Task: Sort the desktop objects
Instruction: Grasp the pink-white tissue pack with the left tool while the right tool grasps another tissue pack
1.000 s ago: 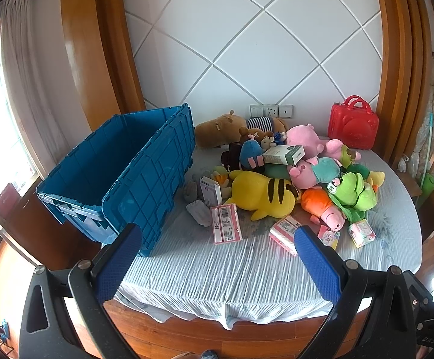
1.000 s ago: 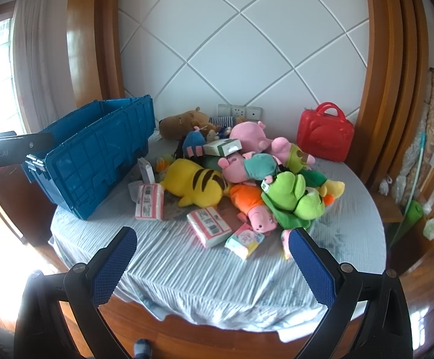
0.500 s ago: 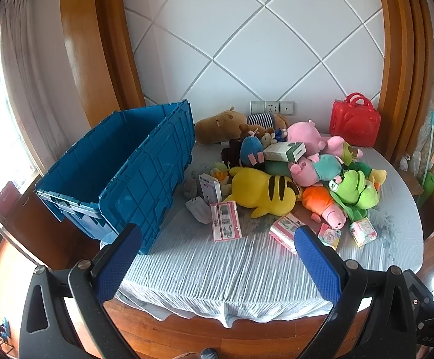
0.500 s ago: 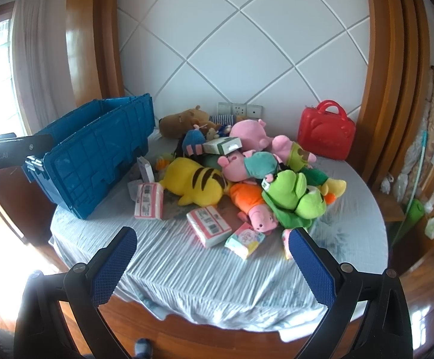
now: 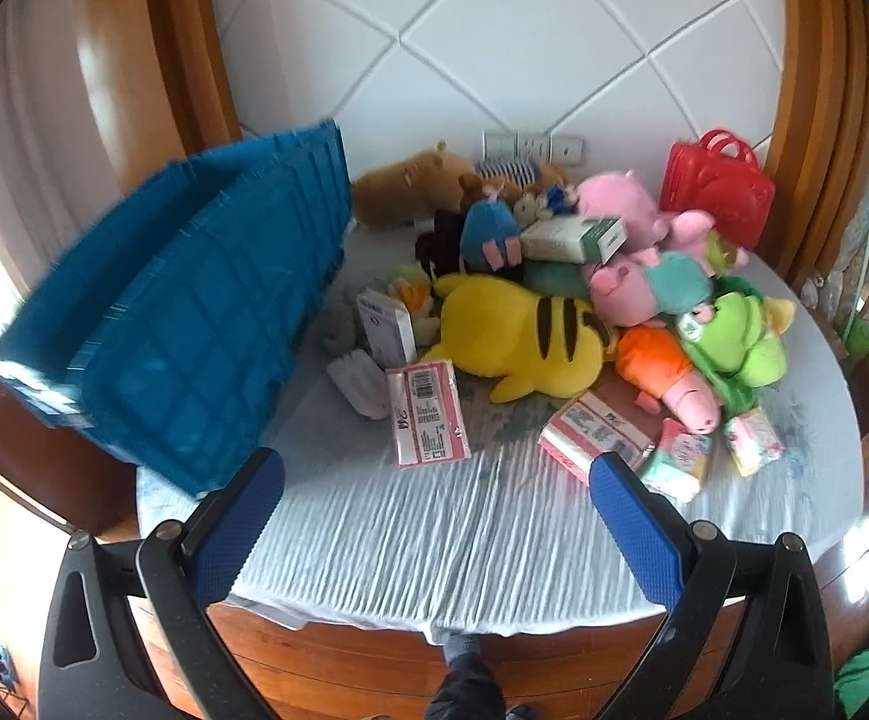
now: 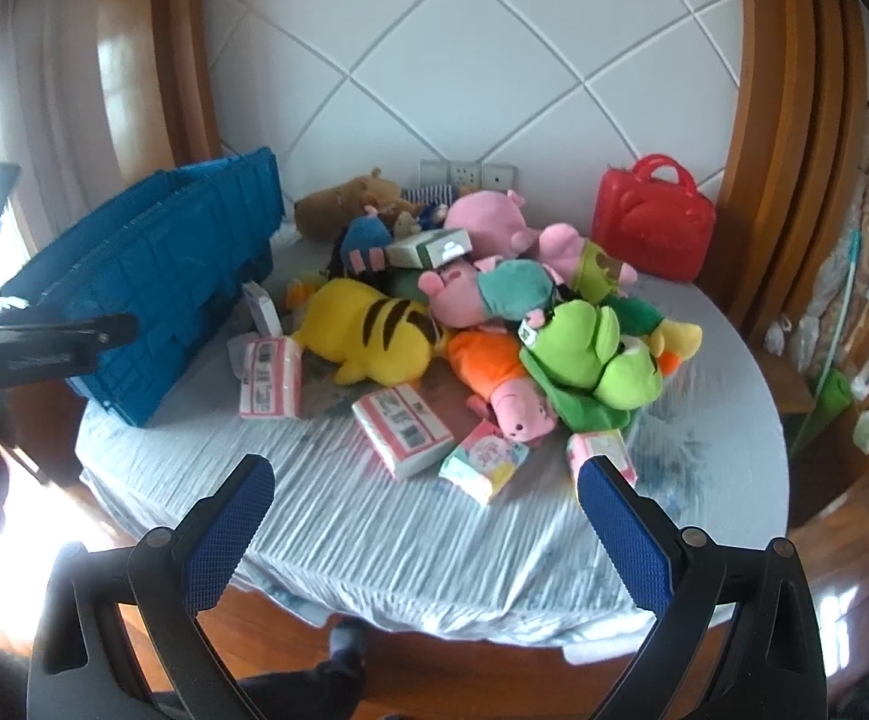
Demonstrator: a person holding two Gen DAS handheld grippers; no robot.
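Soft plush heap (image 5: 584, 300), ribbed plastic crate (image 5: 194, 312)

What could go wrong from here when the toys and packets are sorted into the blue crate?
1. The white and green carton rests on top of the plush pile; pulling a toy from under it, such as the yellow striped plush, could tip it off.
2. The pastel packet lies near the table's front edge and might be pushed off.
3. The blue plastic crate overhangs the table edge, so a hard drop may shift it.
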